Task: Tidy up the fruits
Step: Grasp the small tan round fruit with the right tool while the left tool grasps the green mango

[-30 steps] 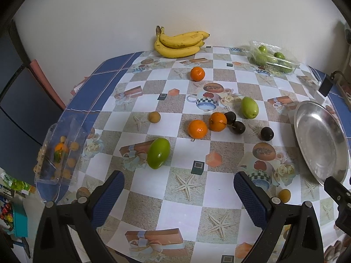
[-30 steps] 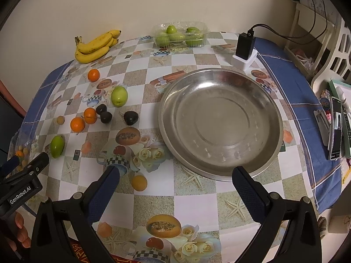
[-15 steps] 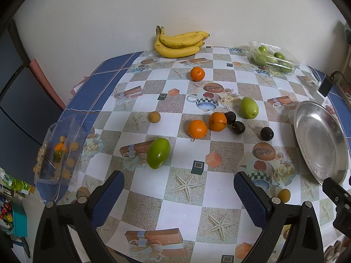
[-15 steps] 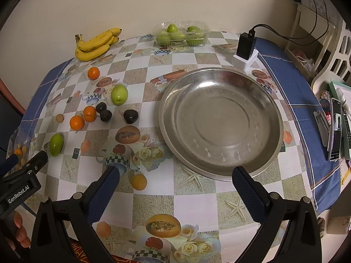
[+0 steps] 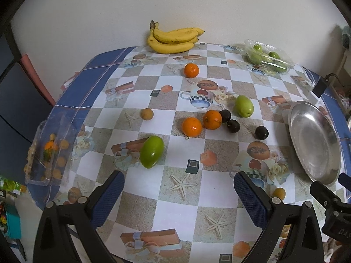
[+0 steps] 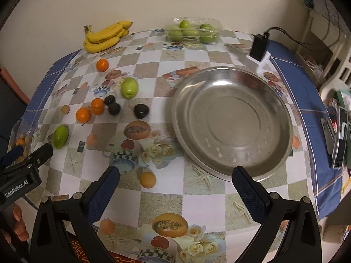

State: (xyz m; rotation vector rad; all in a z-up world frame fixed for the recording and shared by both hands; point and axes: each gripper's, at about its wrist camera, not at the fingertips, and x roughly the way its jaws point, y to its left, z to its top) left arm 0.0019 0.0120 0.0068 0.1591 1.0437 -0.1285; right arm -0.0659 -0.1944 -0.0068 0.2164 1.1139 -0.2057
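Note:
Loose fruit lies on the patterned tablecloth: a green mango, a green apple, three oranges, three dark plums, small yellow-brown fruits and a banana bunch. An empty steel bowl sits to the right. My left gripper is open and empty, just short of the mango. My right gripper is open and empty, at the bowl's near rim.
A clear tub of green fruit stands at the back. A clear box of small fruit hangs at the table's left edge. A black charger with cable sits behind the bowl. Phones lie at the right edge.
Both grippers have drifted slightly; the right view has shifted a little toward the table. No fruit has moved and both grippers stay open.

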